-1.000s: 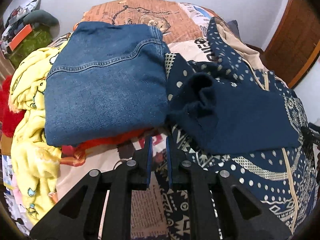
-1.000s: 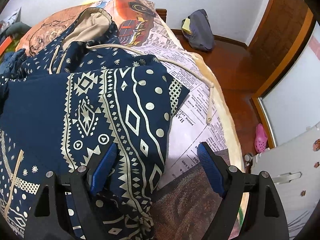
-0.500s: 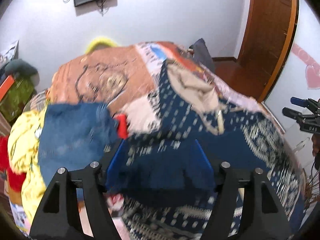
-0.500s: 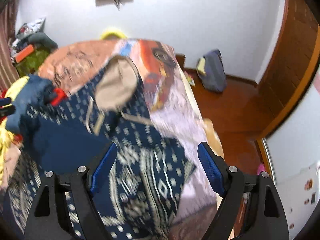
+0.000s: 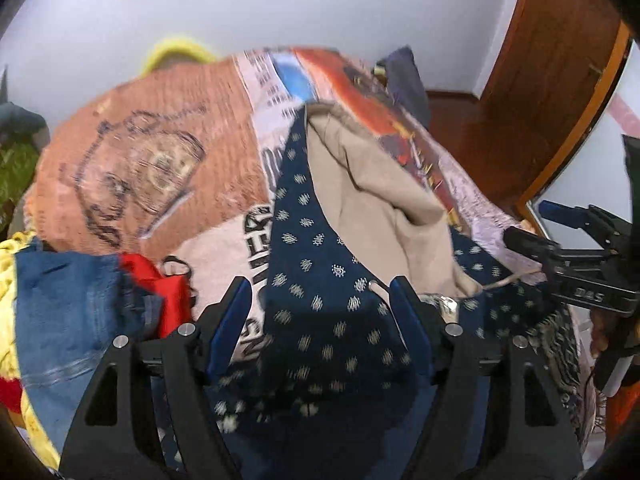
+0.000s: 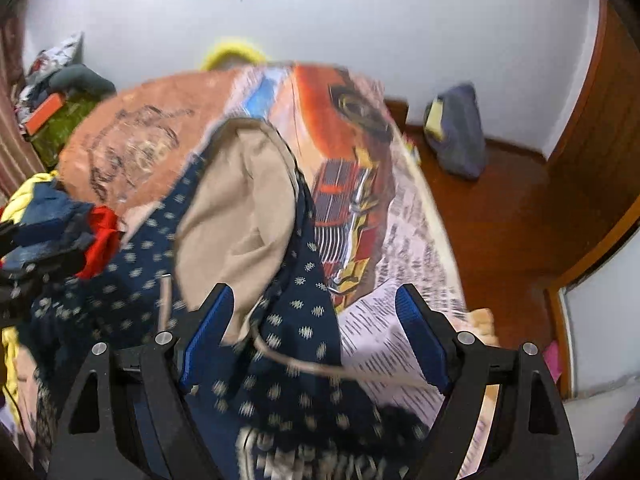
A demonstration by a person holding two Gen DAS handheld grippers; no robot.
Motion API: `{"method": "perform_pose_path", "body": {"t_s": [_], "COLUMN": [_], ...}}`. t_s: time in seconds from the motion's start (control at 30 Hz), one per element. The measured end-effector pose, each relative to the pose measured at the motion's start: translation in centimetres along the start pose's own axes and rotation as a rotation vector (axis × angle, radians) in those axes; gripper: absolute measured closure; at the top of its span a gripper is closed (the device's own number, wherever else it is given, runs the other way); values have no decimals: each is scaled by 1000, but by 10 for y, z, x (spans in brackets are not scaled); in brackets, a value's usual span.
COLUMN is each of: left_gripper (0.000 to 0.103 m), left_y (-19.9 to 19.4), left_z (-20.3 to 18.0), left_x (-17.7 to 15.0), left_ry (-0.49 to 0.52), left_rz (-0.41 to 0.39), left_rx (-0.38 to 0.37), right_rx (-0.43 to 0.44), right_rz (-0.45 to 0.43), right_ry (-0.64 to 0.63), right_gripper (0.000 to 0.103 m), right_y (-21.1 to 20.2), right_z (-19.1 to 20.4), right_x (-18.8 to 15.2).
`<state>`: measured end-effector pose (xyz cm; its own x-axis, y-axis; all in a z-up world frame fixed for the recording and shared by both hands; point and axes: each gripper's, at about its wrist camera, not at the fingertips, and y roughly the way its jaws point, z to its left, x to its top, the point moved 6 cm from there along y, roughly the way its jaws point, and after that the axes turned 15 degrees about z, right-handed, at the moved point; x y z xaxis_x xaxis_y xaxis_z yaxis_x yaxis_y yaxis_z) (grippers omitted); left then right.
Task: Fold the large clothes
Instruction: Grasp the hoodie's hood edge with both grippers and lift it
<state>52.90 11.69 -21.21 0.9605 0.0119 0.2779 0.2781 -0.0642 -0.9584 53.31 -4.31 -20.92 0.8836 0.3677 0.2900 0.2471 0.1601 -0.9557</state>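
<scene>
A navy patterned hoodie (image 5: 320,280) with a beige-lined hood (image 5: 372,188) lies on the bed. It also shows in the right wrist view (image 6: 304,320), hood lining (image 6: 240,216) facing up. My left gripper (image 5: 320,304) is open above the hoodie's left shoulder, holding nothing. My right gripper (image 6: 314,316) is open above the hoodie's right shoulder by a beige drawstring (image 6: 320,368), holding nothing. The right gripper also shows in the left wrist view (image 5: 576,256).
Folded blue jeans (image 5: 68,312) and a red garment (image 5: 160,284) lie left of the hoodie, with yellow cloth (image 5: 8,248) beyond. The printed bedspread (image 5: 152,168) covers the bed. A grey bag (image 6: 456,132) sits on the wooden floor (image 6: 512,216) at right.
My left gripper has opened from shut. Both grippers have moved up the hoodie from its body toward the hood and shoulders; both views are blurred by motion.
</scene>
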Motion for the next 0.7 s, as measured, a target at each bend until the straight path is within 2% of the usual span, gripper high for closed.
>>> {"method": "perform_pose_path", "body": {"t_s": [0.1, 0.23, 0.37, 0.4, 0.43, 0.47, 0.5, 0.57, 0.63, 0.7], "left_gripper": [33, 33, 33, 32, 32, 32, 37, 50, 71, 90], "left_y": [27, 70, 97, 100, 100, 100, 99, 98, 92, 83], "left_z": [3, 18, 29, 31, 31, 32, 33, 33, 31, 24], "left_x": [11, 29, 38, 41, 42, 43, 43, 40, 37, 33], "left_ry": [-23, -121, -194, -200, -201, -203, -212, -225, -218, -167], "left_rz": [37, 92, 119, 106, 92, 74, 51, 21, -3, -17], "left_rx": [5, -15, -47, -37, -28, -23, -17, -31, -13, 27], "right_rx": [45, 46, 35, 34, 45, 69, 88, 64, 32, 11], "right_rz": [84, 170, 194, 180, 172, 165, 153, 119, 89, 49], "right_ry": [26, 42, 31, 30, 30, 30, 33, 33, 12, -3], "right_gripper": [23, 23, 24, 27, 38, 59, 69, 91, 93, 94], "right_y": [41, 80, 103, 105, 105, 104, 101, 93, 82, 64], "right_z": [-2, -3, 2, 4, 6, 9, 11, 14, 17, 18], "right_x": [10, 20, 31, 34, 36, 38, 39, 41, 41, 36]}}
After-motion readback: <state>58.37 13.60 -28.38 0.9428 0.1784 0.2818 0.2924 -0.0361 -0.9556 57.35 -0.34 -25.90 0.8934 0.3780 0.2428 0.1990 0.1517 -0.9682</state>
